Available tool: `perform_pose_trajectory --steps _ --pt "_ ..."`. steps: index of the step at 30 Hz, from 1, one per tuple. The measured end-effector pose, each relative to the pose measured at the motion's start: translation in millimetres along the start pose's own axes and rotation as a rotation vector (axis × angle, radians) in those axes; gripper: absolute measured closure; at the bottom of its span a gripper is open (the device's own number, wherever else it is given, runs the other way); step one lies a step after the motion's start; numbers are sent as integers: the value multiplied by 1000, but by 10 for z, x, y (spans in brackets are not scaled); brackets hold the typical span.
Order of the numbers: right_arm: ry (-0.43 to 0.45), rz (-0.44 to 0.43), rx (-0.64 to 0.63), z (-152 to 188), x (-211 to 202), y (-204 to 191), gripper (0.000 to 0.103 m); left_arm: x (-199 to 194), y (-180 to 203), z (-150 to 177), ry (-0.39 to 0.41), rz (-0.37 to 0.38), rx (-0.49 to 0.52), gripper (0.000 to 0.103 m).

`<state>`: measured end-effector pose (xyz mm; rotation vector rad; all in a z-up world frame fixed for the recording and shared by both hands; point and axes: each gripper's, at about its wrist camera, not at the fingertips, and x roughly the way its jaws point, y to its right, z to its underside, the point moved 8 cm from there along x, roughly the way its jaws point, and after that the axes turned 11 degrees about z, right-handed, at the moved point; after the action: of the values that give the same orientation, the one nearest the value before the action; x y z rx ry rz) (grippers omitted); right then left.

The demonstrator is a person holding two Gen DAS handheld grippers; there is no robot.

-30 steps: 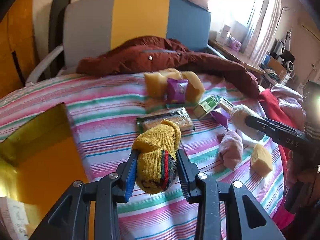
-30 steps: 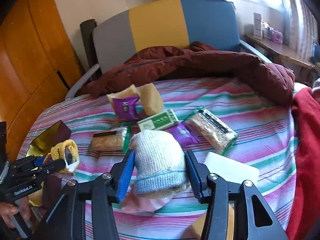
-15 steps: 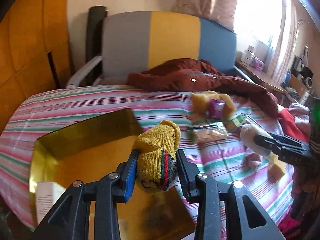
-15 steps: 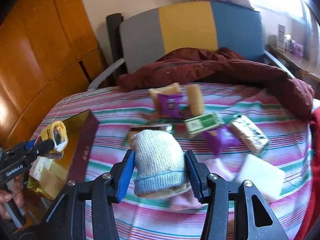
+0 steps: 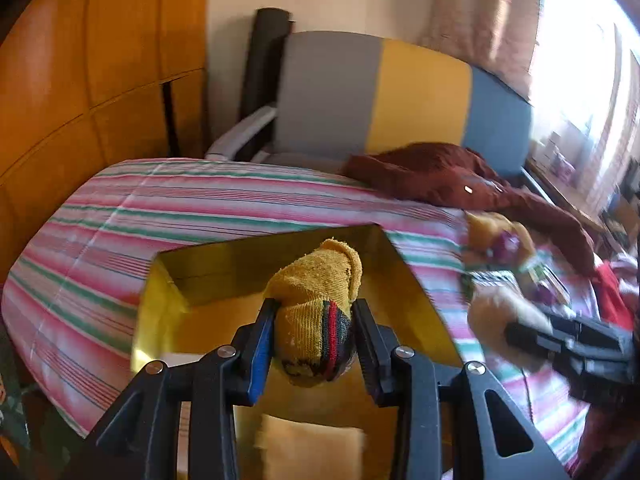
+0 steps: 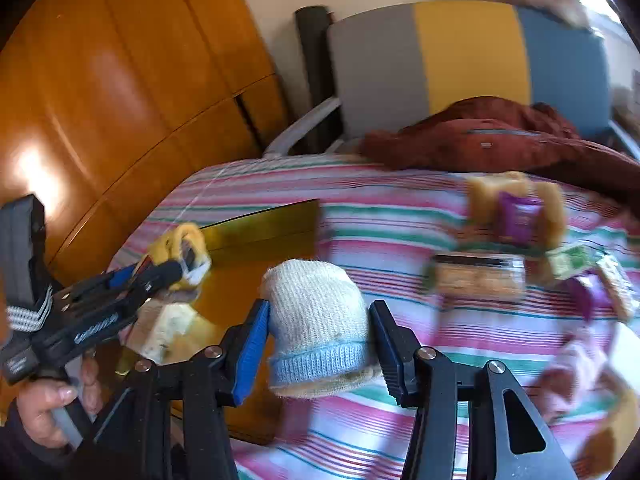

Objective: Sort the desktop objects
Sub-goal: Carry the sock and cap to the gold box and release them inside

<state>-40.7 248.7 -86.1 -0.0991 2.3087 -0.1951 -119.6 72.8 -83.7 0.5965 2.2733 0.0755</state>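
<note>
Gold-lined box sits nearest on the striped cloth, below the left gripper clamped on a yellow sock and the right gripper clamped on a white sock, with blurred snack packets, a maroon jacket and a colour-block chair beyond.

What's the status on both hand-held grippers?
Left hand-held gripper shut on yellow sock, over gold box. Right hand-held gripper shut on white sock, at box edge. Nothing blocking.
</note>
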Motion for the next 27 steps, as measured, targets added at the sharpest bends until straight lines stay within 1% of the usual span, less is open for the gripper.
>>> perform_pose_trajectory --steps 4,8,13,14,16,19,23,27 --pt "-32 -43 -27 26 159 -375 52 -28 -409 -100 10 -40 -48 66" --pt "-66 -70 -35 47 348 -667 52 62 -776 -107 -14 -80 -93 66" --pt "-113 -99 -8 25 578 -908 51 211 -1049 -59 -42 -114 -129 63" --pt "-127 -108 -3 27 641 -970 51 236 -1102 -27 -54 -105 -145 59" --pt "-151 -142 21 33 734 -1067 47 263 -1158 11 -58 -97 -172 54" --pt "-169 -183 40 41 800 -1194 47 244 -1227 70 -59 -101 -196 54" --pt "-180 -190 13 107 807 -1301 47 153 -1239 130 -46 -104 -200 54" --pt "-172 -167 -13 169 736 -1279 47 35 -1155 166 -27 -87 -201 54"
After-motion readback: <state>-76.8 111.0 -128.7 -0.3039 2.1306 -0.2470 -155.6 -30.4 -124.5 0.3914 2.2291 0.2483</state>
